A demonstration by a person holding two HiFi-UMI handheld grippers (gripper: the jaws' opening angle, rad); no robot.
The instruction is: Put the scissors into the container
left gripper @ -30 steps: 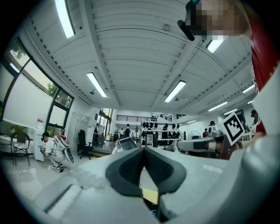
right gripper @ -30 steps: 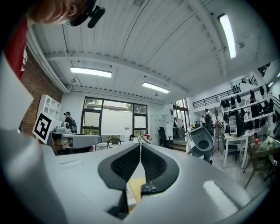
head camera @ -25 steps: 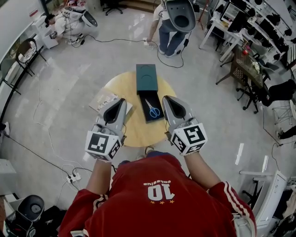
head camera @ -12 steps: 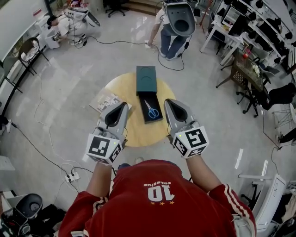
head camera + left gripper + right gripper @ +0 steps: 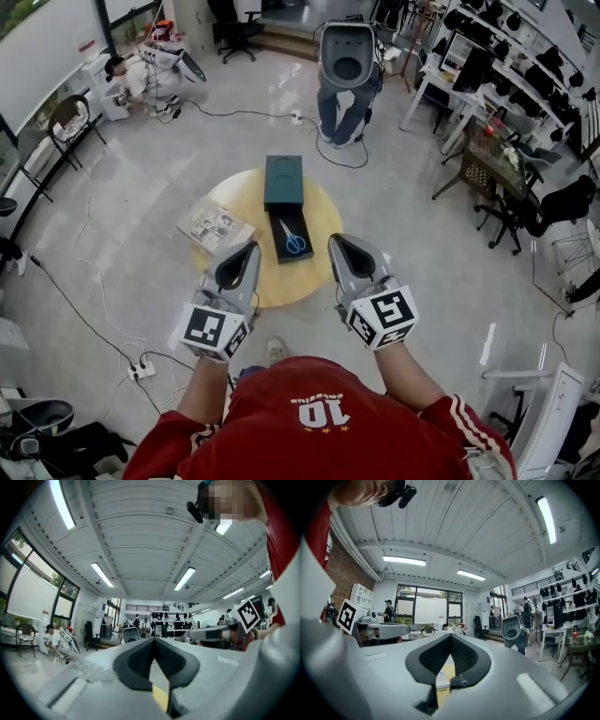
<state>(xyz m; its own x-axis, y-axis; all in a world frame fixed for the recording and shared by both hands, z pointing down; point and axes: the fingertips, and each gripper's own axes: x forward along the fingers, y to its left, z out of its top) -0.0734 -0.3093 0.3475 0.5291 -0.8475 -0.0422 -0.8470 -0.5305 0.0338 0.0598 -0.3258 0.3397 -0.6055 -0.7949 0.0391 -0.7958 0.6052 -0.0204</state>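
Blue-handled scissors (image 5: 292,237) lie inside the dark open tray (image 5: 298,253) of the container, whose teal lid part (image 5: 283,181) sits just beyond it on the round wooden table (image 5: 246,197). My left gripper (image 5: 251,246) and right gripper (image 5: 335,240) hover side by side over the table's near edge, short of the tray, one on each side. Both are shut with nothing between the jaws. The left gripper view shows its closed tips (image 5: 153,640) aimed level into the room; the right gripper view shows the same for its tips (image 5: 450,635).
A magazine (image 5: 216,225) lies on the table's left part. A tall grey hooded unit (image 5: 345,56) stands beyond the table. Desks and chairs (image 5: 487,150) fill the right side. A power strip (image 5: 141,370) and cables lie on the floor at left.
Both grippers have drawn back toward me, away from the tray, and the head view now sits farther from the table. The scissors stay in the tray; both grippers remain shut.
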